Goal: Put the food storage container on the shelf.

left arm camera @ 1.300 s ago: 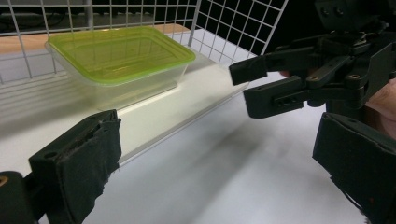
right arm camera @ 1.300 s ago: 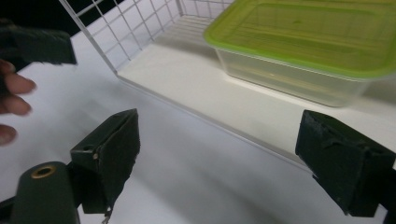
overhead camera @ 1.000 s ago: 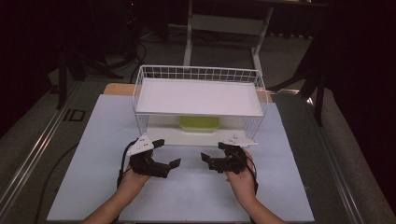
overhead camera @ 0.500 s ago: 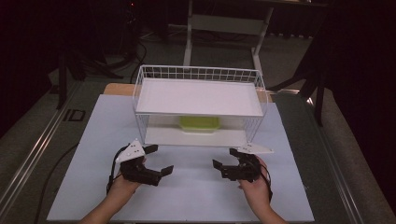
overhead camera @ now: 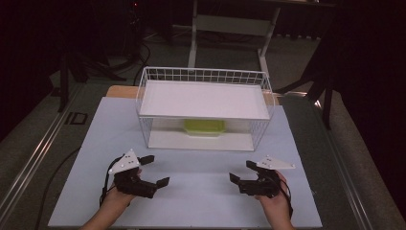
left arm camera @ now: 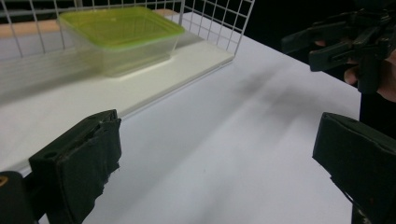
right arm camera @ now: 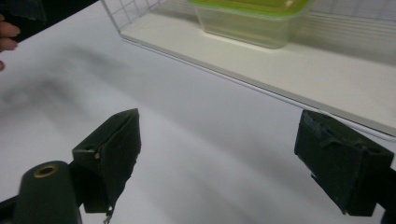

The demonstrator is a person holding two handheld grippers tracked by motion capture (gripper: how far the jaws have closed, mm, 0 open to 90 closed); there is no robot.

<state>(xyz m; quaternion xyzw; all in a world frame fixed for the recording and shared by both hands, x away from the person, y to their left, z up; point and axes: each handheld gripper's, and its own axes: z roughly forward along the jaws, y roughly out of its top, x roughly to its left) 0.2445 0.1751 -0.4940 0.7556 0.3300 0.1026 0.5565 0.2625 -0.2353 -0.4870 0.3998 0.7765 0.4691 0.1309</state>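
While the green-lidded container (overhead camera: 205,127) sits in the wire rack (overhead camera: 143,103), your left gripper (overhead camera: 155,170) and right gripper (overhead camera: 242,171) rest near you, jaws apart, empty.

the high view looks forward and down from above the person's side onto the whole white table mat (overhead camera: 201,191), while both gripper views sit low and close above it, facing the lime-green lidded clear plastic container (left arm camera: 122,35) inside the white wire basket shelf (overhead camera: 203,75), which all three share.
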